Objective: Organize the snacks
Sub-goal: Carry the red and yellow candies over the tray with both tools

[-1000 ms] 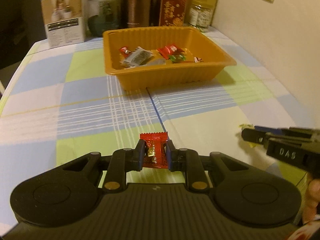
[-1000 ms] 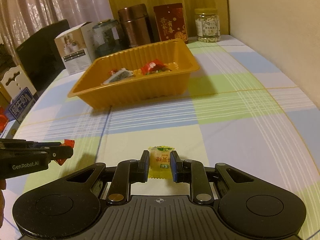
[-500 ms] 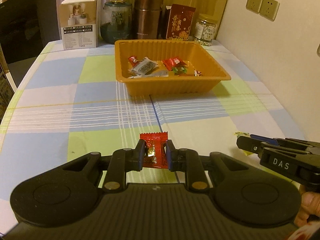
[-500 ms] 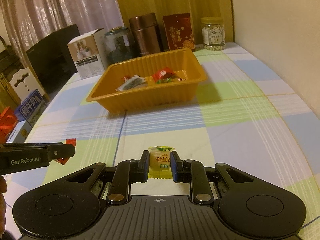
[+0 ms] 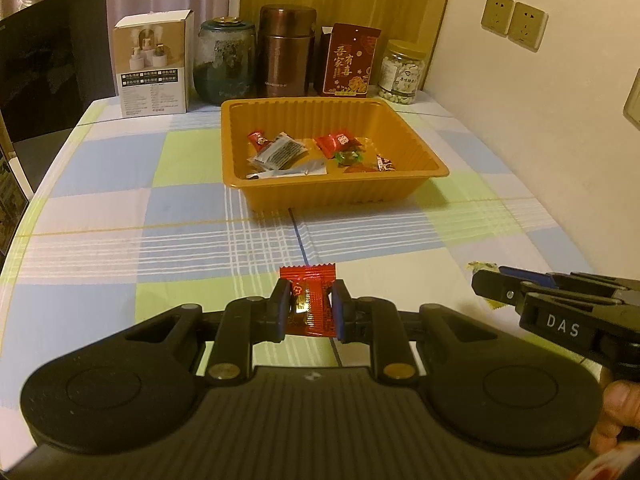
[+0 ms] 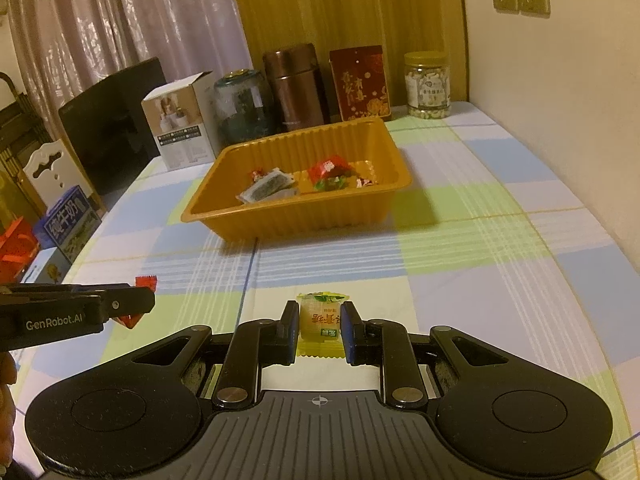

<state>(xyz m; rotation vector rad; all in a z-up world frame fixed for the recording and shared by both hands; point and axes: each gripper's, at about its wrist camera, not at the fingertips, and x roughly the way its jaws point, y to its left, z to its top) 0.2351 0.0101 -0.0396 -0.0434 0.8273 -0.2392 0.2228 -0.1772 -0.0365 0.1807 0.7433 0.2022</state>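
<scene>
Since a second ago both grippers have risen off the checked tablecloth (image 5: 160, 248), each carrying its sweet with it, and more of the far end of the table now shows in both views. The red foil-wrapped candy (image 5: 310, 306) sits pinched between the blue pads of the left gripper (image 5: 309, 312), held above the cloth. The pale yellow wrapped candy (image 6: 320, 320), its print reading upside down, is clamped the same way in the right gripper (image 6: 320, 328).

Ahead of both stands the orange ribbed plastic tray (image 5: 420, 148) on the cloth, well apart from the grippers, with open cloth between. In it lie several wrapped snacks: a grey-and-white sachet (image 5: 280, 152), a red packet (image 5: 336, 142), a green-wrapped sweet (image 5: 350, 157) and small red-and-white pieces.

Behind the tray, along the far edge, stand a white cardboard box (image 5: 154, 68), a dark glass jar (image 5: 226, 66), a brown metal canister (image 5: 286, 52), a red printed box (image 5: 350, 60) and a clear jar of pale nuts (image 5: 402, 74). A black chair back (image 5: 56, 60) rises at the left.

The left view shows the right gripper side-on at the right edge, with a bit of yellow wrapper at its tip and fingers (image 5: 618, 400) beneath it. The right view alone shows the left gripper side-on, red wrapper poking out, plus a blue milk carton (image 6: 70, 222) and a red bag (image 6: 14, 246) beside the table.
</scene>
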